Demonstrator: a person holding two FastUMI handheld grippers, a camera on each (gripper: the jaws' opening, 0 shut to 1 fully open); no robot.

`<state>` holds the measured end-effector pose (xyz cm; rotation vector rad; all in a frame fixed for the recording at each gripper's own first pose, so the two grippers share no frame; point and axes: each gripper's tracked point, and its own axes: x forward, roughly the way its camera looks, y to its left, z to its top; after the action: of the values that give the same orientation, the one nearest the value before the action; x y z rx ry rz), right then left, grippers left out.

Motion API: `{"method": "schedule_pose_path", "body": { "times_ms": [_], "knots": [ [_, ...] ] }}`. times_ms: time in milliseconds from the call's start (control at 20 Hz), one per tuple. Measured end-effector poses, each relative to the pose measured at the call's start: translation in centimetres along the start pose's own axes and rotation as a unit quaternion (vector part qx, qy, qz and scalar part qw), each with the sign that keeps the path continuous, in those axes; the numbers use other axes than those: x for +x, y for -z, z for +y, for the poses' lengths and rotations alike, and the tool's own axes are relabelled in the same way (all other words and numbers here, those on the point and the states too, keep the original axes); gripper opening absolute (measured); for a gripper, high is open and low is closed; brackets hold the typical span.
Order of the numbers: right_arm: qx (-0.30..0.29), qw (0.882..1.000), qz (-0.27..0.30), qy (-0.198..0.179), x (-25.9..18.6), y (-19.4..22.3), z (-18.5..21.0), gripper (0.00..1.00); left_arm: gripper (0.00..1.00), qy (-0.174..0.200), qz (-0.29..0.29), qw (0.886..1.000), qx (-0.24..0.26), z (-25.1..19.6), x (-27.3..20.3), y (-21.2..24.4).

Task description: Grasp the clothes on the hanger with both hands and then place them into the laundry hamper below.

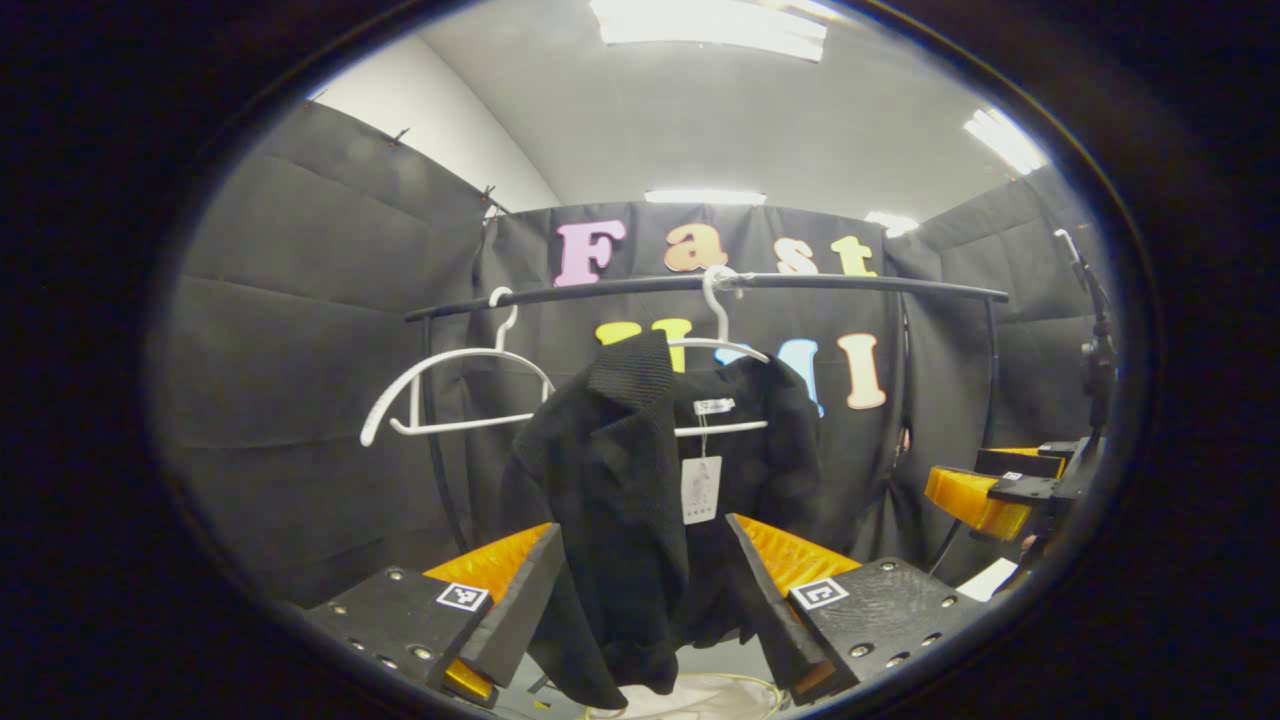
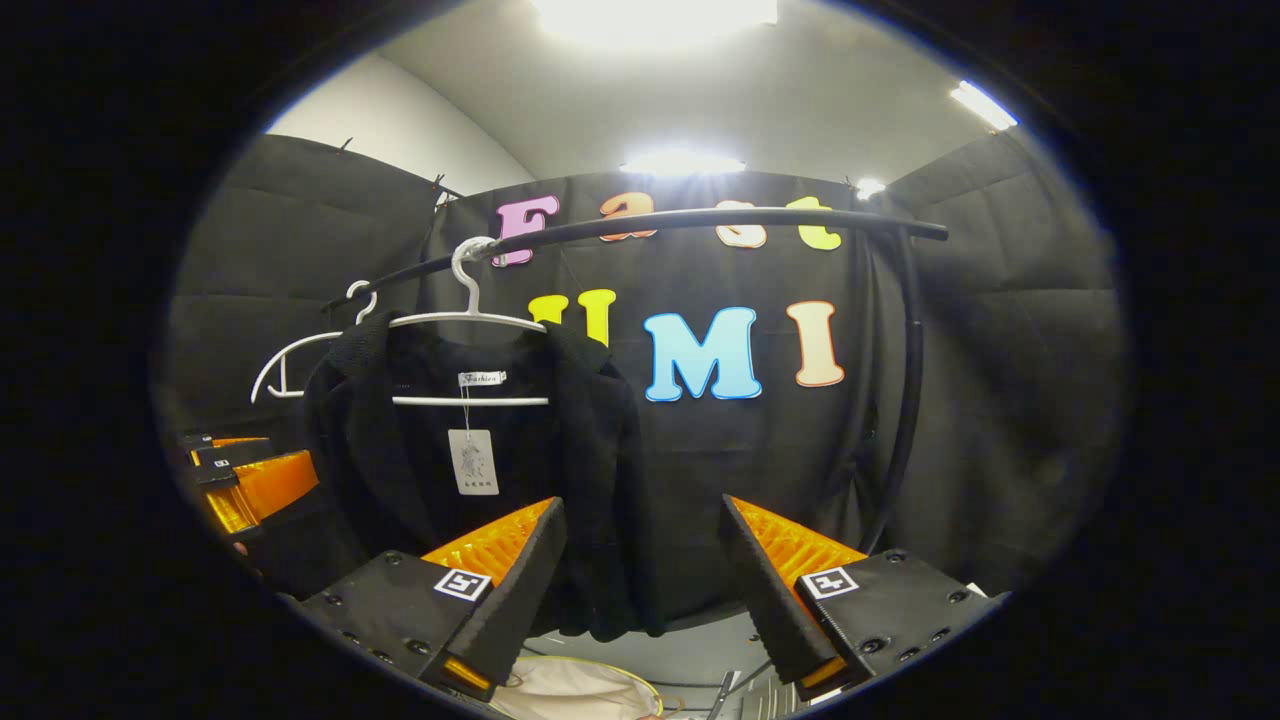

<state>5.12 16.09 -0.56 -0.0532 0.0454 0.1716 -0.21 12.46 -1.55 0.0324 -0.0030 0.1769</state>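
A black garment (image 1: 610, 480) hangs from a white hanger (image 1: 722, 345) on the black rail (image 1: 850, 283), a paper tag (image 1: 701, 488) dangling at its collar. My left gripper (image 1: 645, 590) is open just in front of it. The cloth's lower part shows in the wide gap between the fingers, which do not press on it. In the right gripper view the garment (image 2: 400, 470) hangs to the left, and my right gripper (image 2: 645, 570) stands open beside its right edge. The pale hamper's rim (image 2: 570, 690) shows below, also low in the left gripper view as the hamper (image 1: 700, 695).
An empty white hanger (image 1: 450, 390) hangs on the rail left of the garment. The right gripper (image 1: 990, 490) appears at the far right of the left gripper view; the left gripper (image 2: 250, 480) appears at the left of the right gripper view. The rail's upright post (image 2: 905, 400) stands at the right.
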Motion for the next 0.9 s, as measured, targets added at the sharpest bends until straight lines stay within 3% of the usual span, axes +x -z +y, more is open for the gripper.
{"method": "schedule_pose_path", "body": {
  "times_ms": [50, 100, 150, 250, 400, 500, 550, 800, 900],
  "knots": [
    [0.003, 1.000, 0.001, -0.008, 1.1, -0.2, 0.4, 0.93, 0.93, -0.011, 0.002, 1.000, -0.001, 0.4, 0.3, -0.1],
    [0.006, 1.000, 0.001, -0.015, 2.1, -0.3, 0.7, 0.97, 0.93, -0.024, 0.006, 1.000, -0.004, 0.8, 0.6, -0.1],
    [0.007, 1.000, 0.001, -0.022, 3.2, -0.5, 1.0, 0.93, 0.93, -0.037, 0.011, 0.999, -0.007, 1.1, 1.1, 0.0],
    [0.008, 0.999, -0.001, -0.037, 5.3, -0.5, 1.4, 0.97, 0.93, -0.055, 0.023, 0.998, -0.015, 1.2, 2.2, 0.4],
    [0.029, 0.997, 0.012, -0.067, 8.1, 0.0, 2.2, 0.93, 0.94, -0.079, 0.040, 0.996, -0.027, 0.8, 3.7, 0.9],
    [0.039, 0.996, 0.017, -0.080, 9.8, 0.2, 2.4, 0.97, 0.94, -0.088, 0.045, 0.994, -0.036, 0.0, 4.7, 1.0],
    [0.042, 0.995, 0.017, -0.087, 10.6, 0.3, 2.5, 0.93, 0.93, -0.093, 0.048, 0.994, -0.039, -0.4, 5.4, 1.2],
    [0.051, 0.988, 0.031, -0.141, 14.4, 1.1, 4.9, 0.92, 0.94, -0.127, 0.073, 0.989, -0.035, -1.9, 8.3, 2.1],
    [0.051, 0.986, 0.030, -0.153, 15.6, 1.2, 5.8, 0.97, 0.93, -0.143, 0.075, 0.986, -0.034, -1.6, 9.0, 2.2]
  ]
}}
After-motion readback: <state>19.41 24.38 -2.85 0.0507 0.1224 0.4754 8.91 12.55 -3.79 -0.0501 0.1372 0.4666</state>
